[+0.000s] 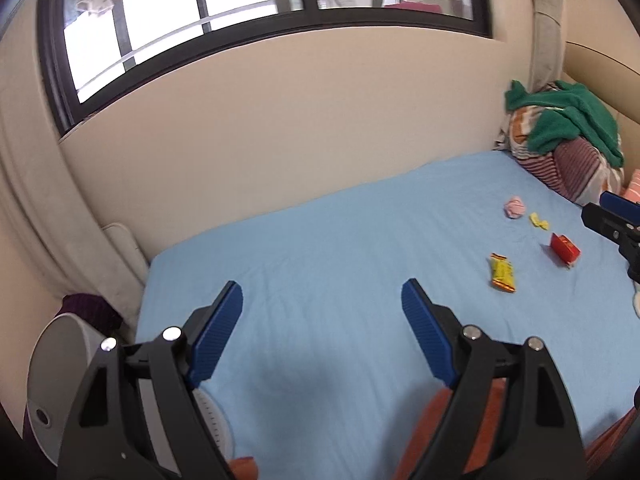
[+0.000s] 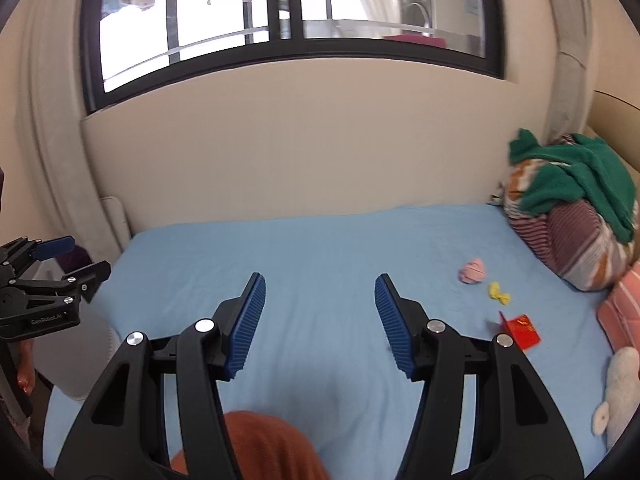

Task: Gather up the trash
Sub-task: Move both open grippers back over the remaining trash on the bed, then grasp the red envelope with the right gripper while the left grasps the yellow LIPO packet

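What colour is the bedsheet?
Light blue; the bedsheet shows best in the right wrist view.

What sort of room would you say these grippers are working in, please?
Most likely a bedroom. A bed with a light blue sheet fills the view, a pile of bedding and clothes sits at its far right, and a dark-framed window looks out on hanging laundry.

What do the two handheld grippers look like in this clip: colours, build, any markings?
Both match. The left gripper and right gripper each have black angular plastic linkage arms with cut-out windows, round silver pivot pins, and two flat fingers faced with ribbed blue pads. Seen from the right wrist view, the left gripper's black body carries small pale lettering that looks like "GenRobot.AI". No cables or sleeves are visible.
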